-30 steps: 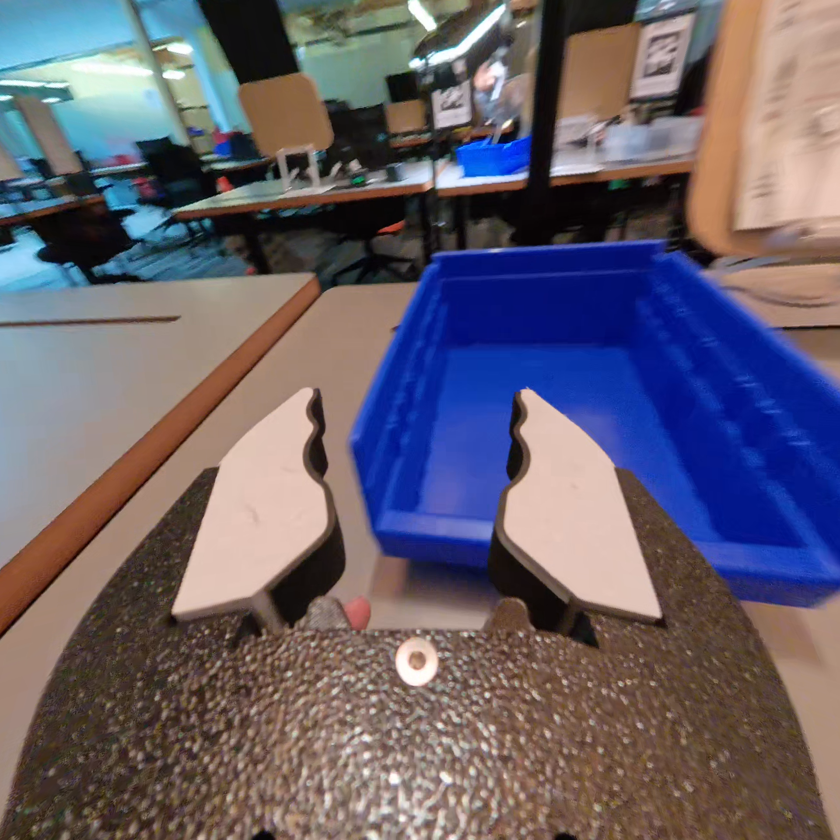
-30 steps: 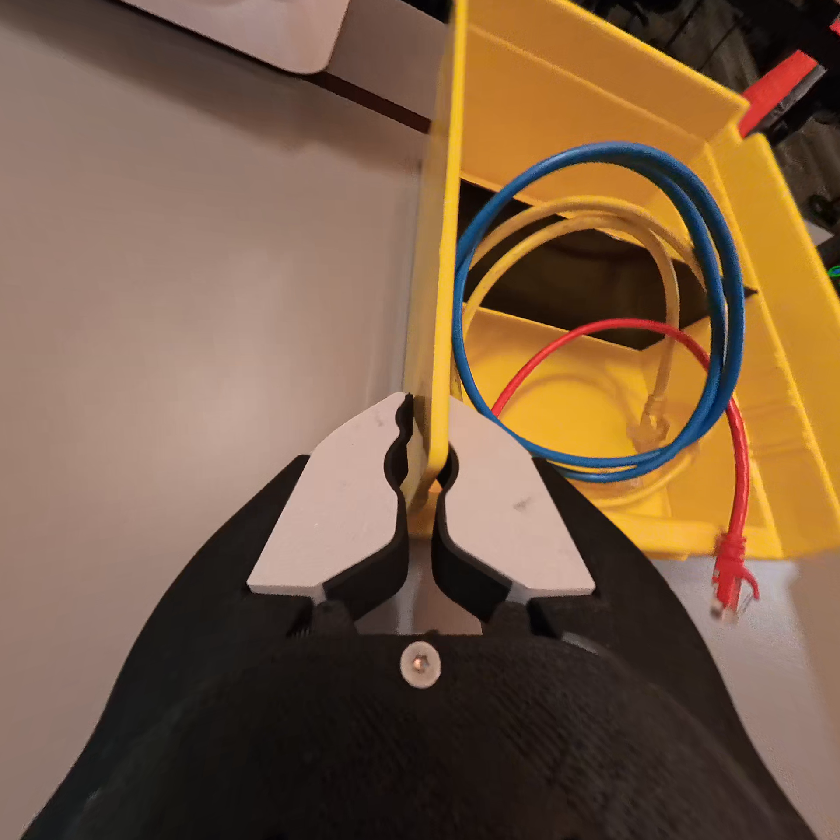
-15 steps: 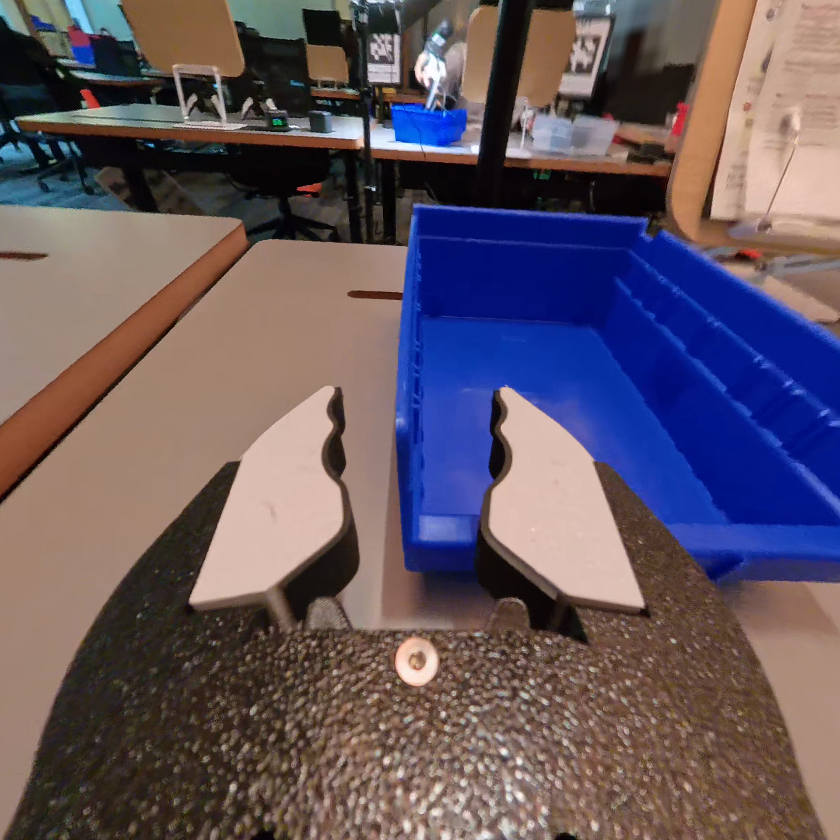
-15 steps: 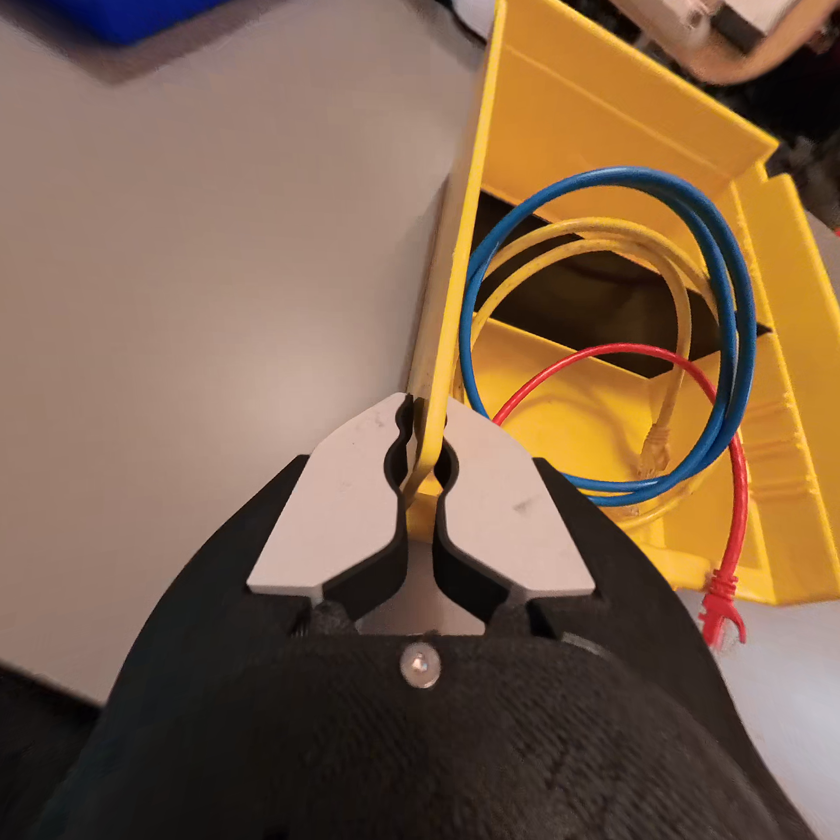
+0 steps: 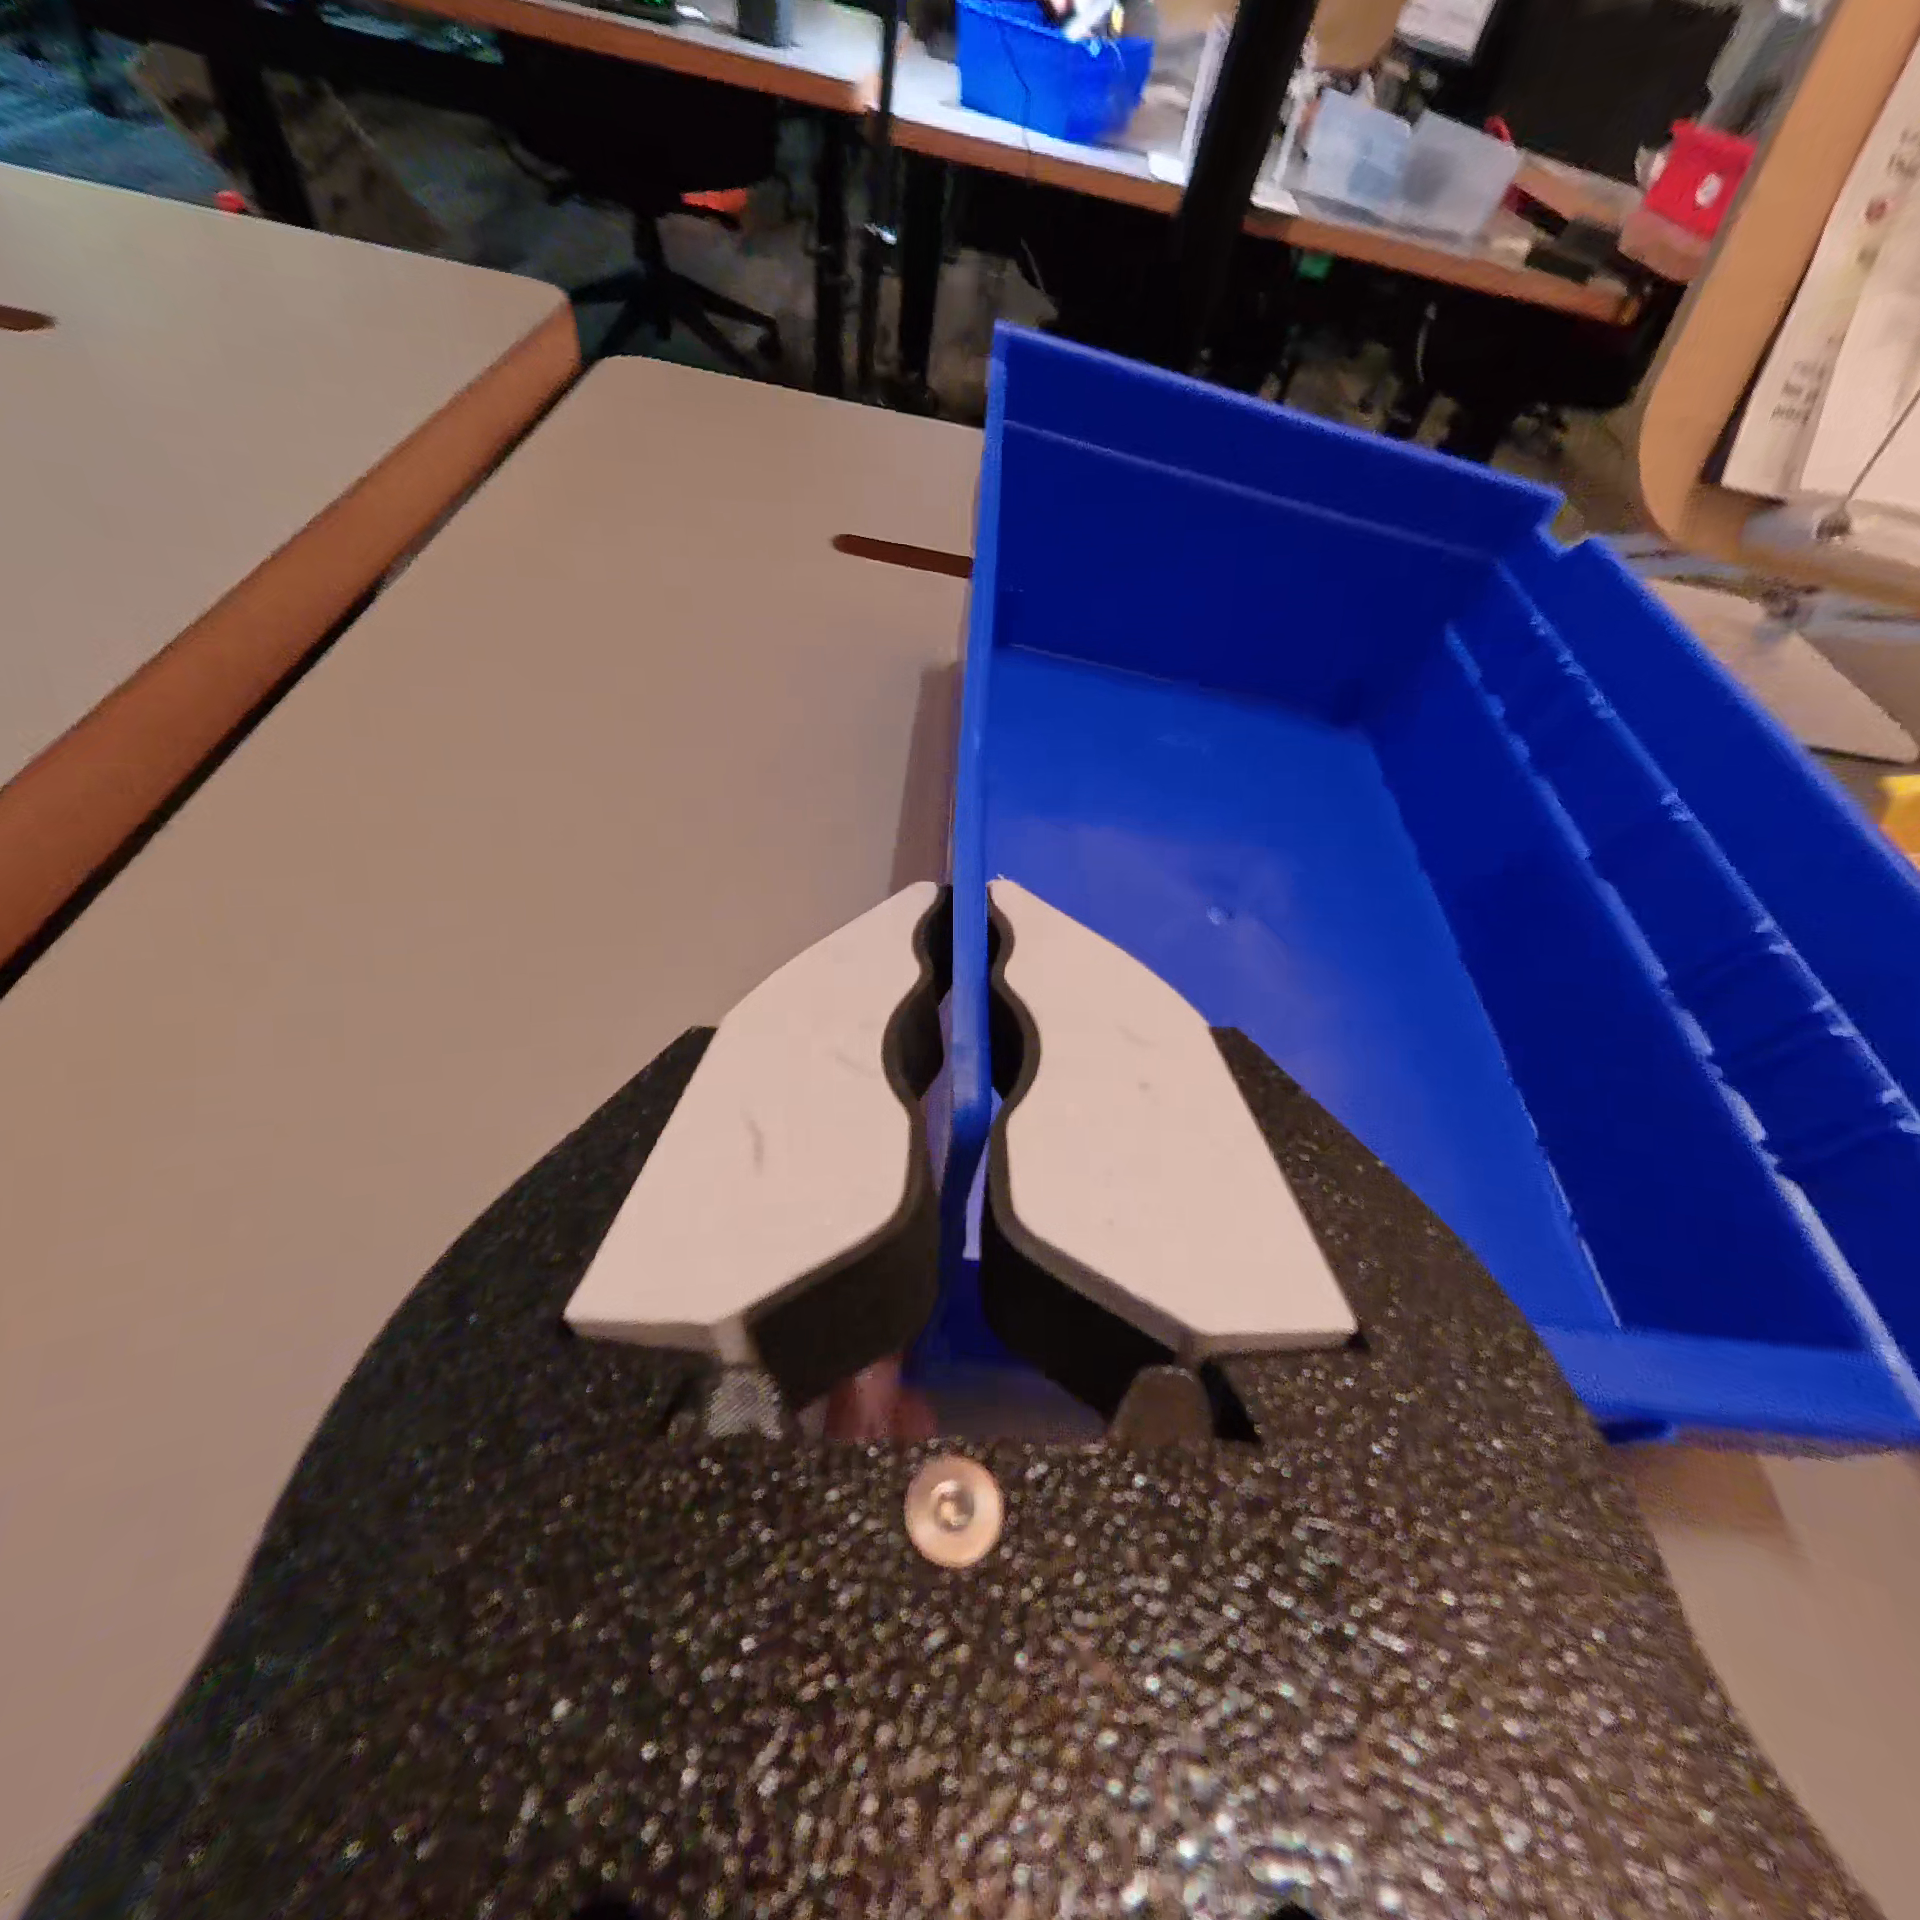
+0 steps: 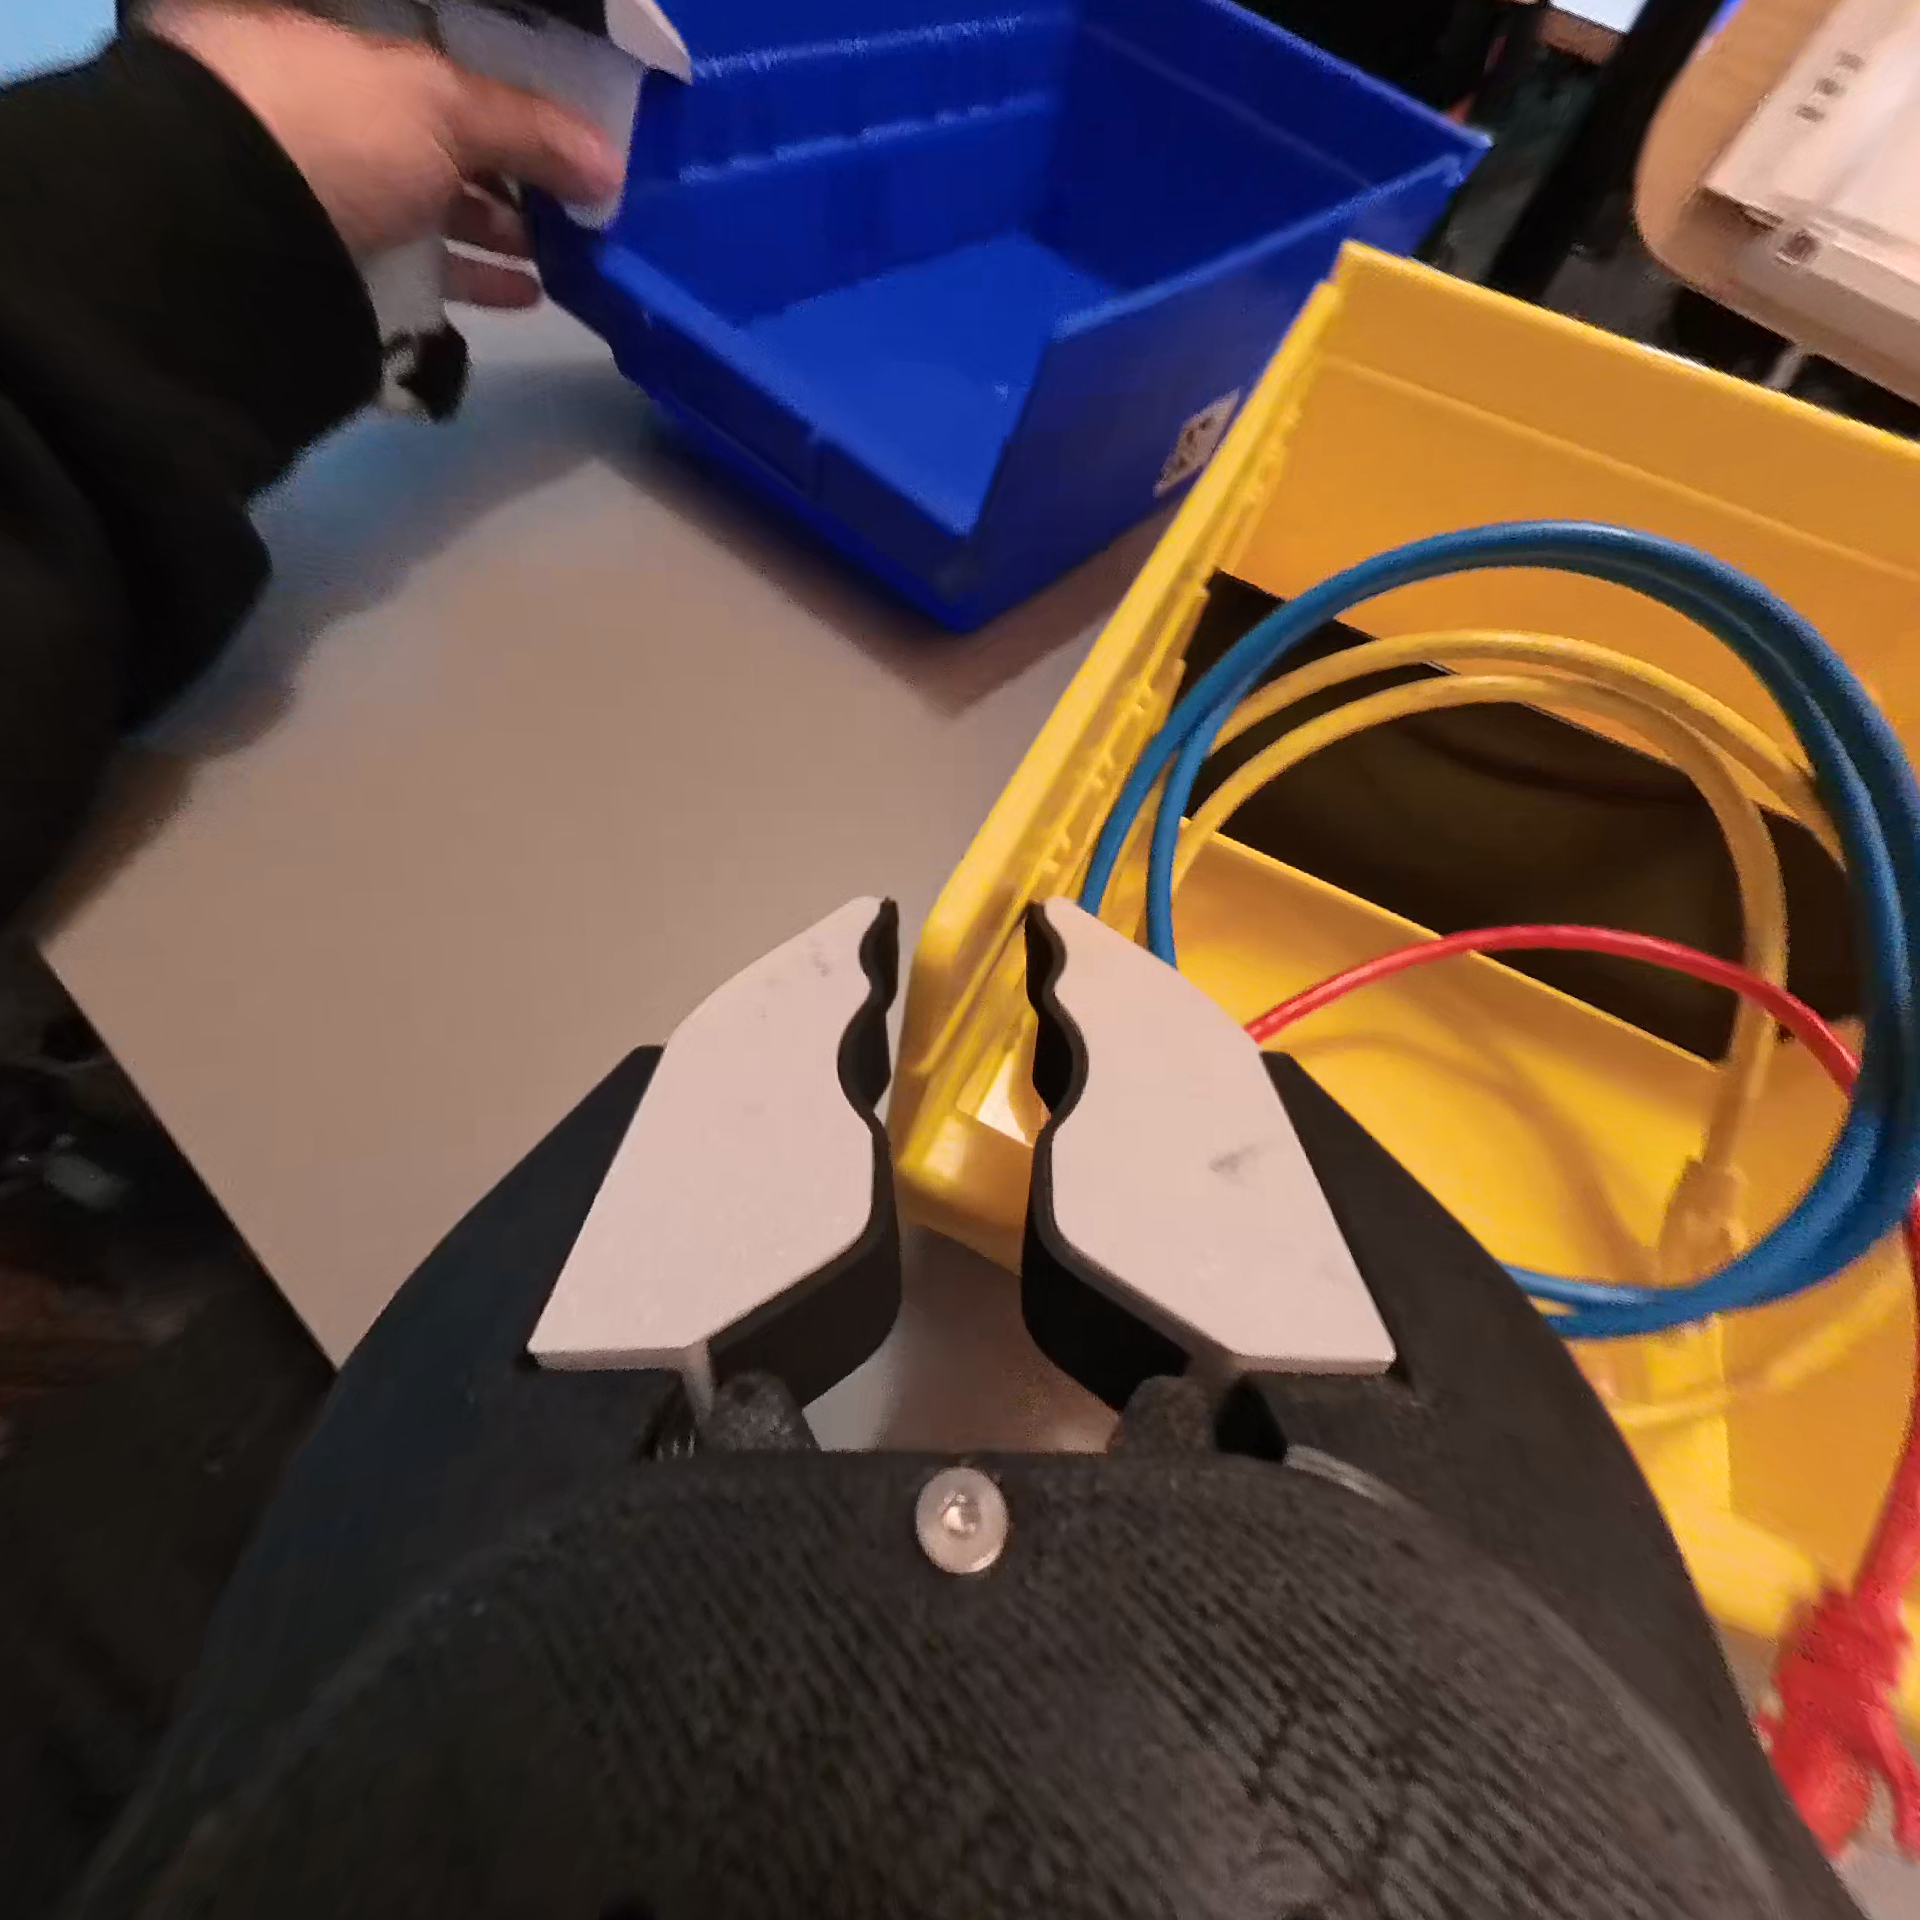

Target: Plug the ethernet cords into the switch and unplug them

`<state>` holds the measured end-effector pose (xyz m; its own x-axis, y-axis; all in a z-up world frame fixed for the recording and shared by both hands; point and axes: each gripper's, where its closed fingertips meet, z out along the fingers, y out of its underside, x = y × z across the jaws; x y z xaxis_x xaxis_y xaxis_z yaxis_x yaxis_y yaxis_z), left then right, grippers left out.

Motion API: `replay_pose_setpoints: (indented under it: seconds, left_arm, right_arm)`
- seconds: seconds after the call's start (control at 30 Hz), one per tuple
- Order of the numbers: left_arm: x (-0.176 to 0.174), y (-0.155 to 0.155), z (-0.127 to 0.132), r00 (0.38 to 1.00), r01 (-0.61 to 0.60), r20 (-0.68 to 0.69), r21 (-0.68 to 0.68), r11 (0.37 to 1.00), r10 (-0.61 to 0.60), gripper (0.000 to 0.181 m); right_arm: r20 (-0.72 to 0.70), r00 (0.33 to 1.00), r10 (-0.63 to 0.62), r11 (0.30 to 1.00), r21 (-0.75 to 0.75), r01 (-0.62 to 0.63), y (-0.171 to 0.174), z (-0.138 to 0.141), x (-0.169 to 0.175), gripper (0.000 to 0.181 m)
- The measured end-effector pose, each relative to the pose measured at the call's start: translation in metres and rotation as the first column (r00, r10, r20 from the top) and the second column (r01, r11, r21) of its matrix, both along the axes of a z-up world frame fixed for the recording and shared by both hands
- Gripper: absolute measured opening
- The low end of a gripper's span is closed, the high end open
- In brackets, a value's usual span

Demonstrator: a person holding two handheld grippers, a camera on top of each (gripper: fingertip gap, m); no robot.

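Left wrist view: left gripper (image 5: pixel 966 914) pinches the left side wall of the blue bin (image 5: pixel 1278 831), fingers pressed on either side of it. Bin sits on the grey table (image 5: pixel 540 831), w/ nothing seen inside

Right wrist view: right gripper (image 6: pixel 956 920) has its fingers spread a little, straddling the near corner of the yellow bin (image 6: pixel 1507 436) w/o gripping it. Inside that bin lie the blue cord (image 6: pixel 1860 727), yellow cord (image 6: pixel 1745 831) & red cord (image 6: pixel 1558 940); the red plug hangs over the bin's front edge. Blue bin is farther back on the table, a hand (image 6: pixel 416 156) at its rim. Switch can't be made out
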<state>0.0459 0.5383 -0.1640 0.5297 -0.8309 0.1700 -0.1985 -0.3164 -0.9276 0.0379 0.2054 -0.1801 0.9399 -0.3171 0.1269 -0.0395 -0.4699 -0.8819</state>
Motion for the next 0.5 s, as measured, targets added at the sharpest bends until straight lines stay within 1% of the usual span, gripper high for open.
replay_pose_setpoints:
  seconds: [0.03,0.1,0.13,0.2,0.23,0.27,0.33,0.4,0.43,0.47,0.5]
  left_arm:
    - [-0.008,0.000,0.003,1.000,-0.024,0.005,0.007,1.000,0.024,0.002]
    - [-0.024,-0.002,0.011,0.998,-0.060,0.021,0.003,0.998,0.060,0.002]
    - [-0.033,-0.002,0.017,0.996,-0.083,0.024,0.014,0.996,0.082,0.003]
    - [-0.053,-0.002,0.034,0.990,-0.135,0.043,0.049,0.990,0.133,0.003]
    - [-0.064,-0.002,0.047,0.985,-0.164,0.063,0.074,0.984,0.160,0.003]
    - [-0.073,-0.004,0.063,0.979,-0.192,0.088,0.109,0.975,0.183,0.003]
    - [-0.086,-0.017,0.102,0.967,-0.238,0.141,0.206,0.949,0.212,0.004]
    - [-0.090,-0.043,0.145,0.961,-0.259,0.188,0.331,0.908,0.205,0.003]
    - [-0.088,-0.058,0.165,0.959,-0.261,0.211,0.389,0.884,0.190,0.003]
    - [-0.085,-0.076,0.182,0.958,-0.257,0.235,0.434,0.863,0.167,0.003]
    - [-0.080,-0.093,0.196,0.957,-0.248,0.256,0.469,0.848,0.138,0.003]
  right_arm:
    - [-0.020,0.999,0.030,1.000,0.012,-0.029,0.012,0.001,-0.004,0.029]
    - [-0.083,0.990,0.115,0.993,0.013,-0.114,0.032,0.002,-0.018,0.053]
    - [-0.106,0.985,0.135,0.991,0.035,-0.132,0.037,0.008,-0.021,0.059]
    - [-0.134,0.974,0.180,0.972,0.175,-0.156,0.038,0.038,-0.027,0.074]
    - [-0.135,0.971,0.198,0.954,0.253,-0.159,0.034,0.057,-0.025,0.076]
    - [-0.136,0.970,0.202,0.937,0.315,-0.151,0.029,0.075,-0.020,0.079]
    - [-0.179,0.970,0.165,0.906,0.417,-0.077,0.017,0.109,0.002,0.090]
    - [-0.249,0.957,0.151,0.859,0.511,-0.002,0.008,0.143,0.024,0.094]
    - [-0.266,0.952,0.154,0.836,0.548,0.017,0.005,0.157,0.034,0.090]
    - [-0.279,0.949,0.149,0.824,0.566,0.037,0.003,0.168,0.044,0.087]
    - [-0.304,0.942,0.143,0.815,0.576,0.063,0.002,0.178,0.054,0.091]
